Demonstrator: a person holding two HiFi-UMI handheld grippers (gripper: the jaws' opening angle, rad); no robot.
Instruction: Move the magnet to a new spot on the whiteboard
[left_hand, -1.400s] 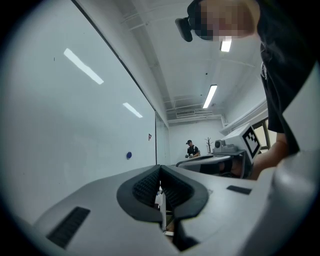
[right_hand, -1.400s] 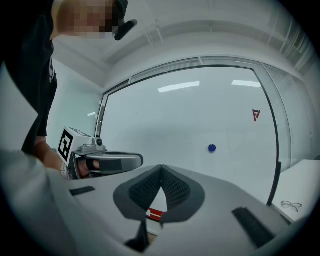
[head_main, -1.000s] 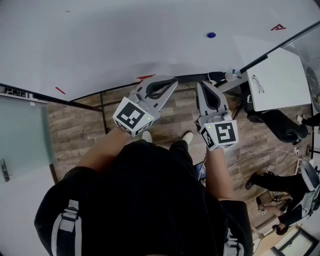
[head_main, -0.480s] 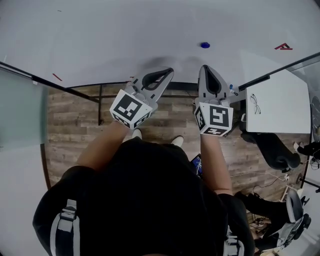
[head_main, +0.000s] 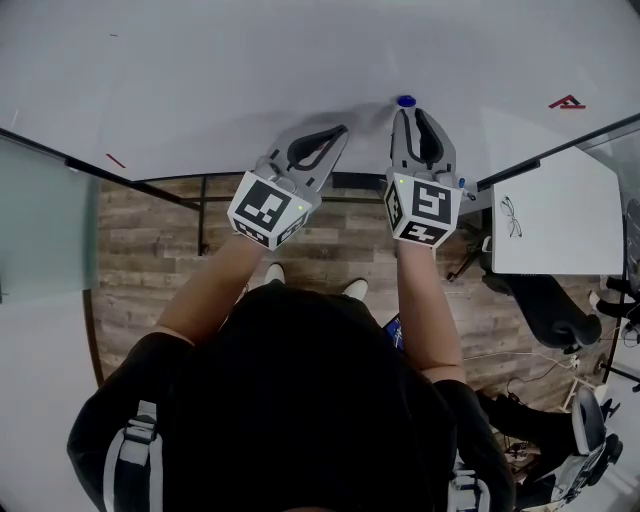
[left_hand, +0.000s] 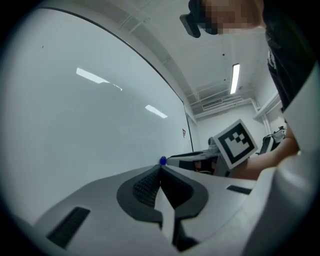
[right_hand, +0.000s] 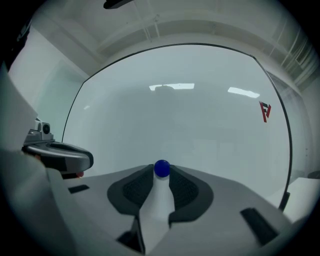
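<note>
Blue, glossy, dome-shaped magnet (right_hand: 161, 168) on the smooth white whiteboard (right_hand: 200, 115), between the ribbed dark pads of the right claw (right_hand: 161, 175), whose jaws have just been opening and stand released; left claw (left_hand: 160, 169) clenched, empty

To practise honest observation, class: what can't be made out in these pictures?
- Right gripper, jaws just opening, magnet at their tips: right gripper view cannot show whether they touch.
- Magnet, left gripper view: tiny, half behind the left gripper.
- Red mark, head view: too small to read.
- Whiteboard, head view: top cut off by the frame.
</note>
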